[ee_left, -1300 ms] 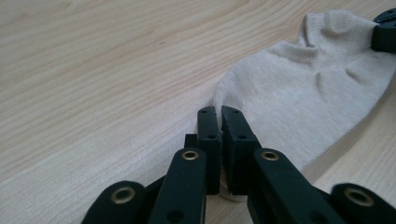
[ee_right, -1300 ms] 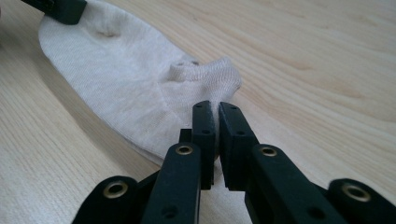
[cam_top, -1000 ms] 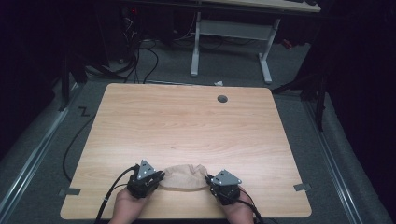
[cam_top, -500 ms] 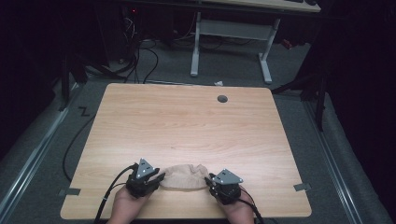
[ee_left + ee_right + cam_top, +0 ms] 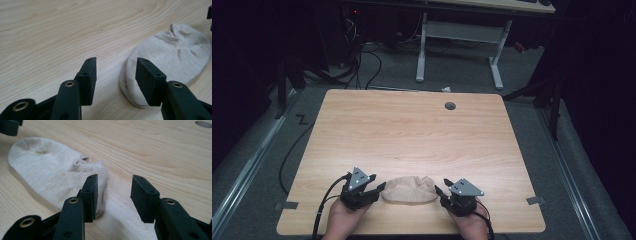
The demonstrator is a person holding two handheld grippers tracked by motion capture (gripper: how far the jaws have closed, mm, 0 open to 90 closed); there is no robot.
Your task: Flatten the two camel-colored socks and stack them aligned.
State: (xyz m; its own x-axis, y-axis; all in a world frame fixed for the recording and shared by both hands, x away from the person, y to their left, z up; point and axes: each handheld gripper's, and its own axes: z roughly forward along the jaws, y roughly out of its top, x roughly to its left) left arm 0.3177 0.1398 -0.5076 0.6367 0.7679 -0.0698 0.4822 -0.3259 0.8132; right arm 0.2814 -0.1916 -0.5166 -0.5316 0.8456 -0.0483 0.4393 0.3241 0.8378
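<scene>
A beige ankle sock [image 5: 409, 189] lies flat on the wooden table [image 5: 412, 135] near its front edge. My left gripper [image 5: 380, 188] sits at the sock's left end and my right gripper [image 5: 439, 192] at its right end. In the left gripper view the jaws of the left gripper [image 5: 116, 72] have just been opening and stand apart, and the sock [image 5: 175, 50] ends beside the right jaw, unpinched. The right gripper [image 5: 113, 192] has also just been opening. The sock's cuff [image 5: 50, 167] lies against its left jaw, and bare wood shows between the jaws.
A round cable hole [image 5: 450, 106] sits at the table's far side. Grey tape marks [image 5: 535, 200] flank the front corners. Behind the table stand a white desk frame [image 5: 459, 40] and floor cables [image 5: 362, 60].
Both grippers' jaws have spread apart at the sock's two ends, letting go of it. The hands have stayed where they were and the sock rests on the table.
</scene>
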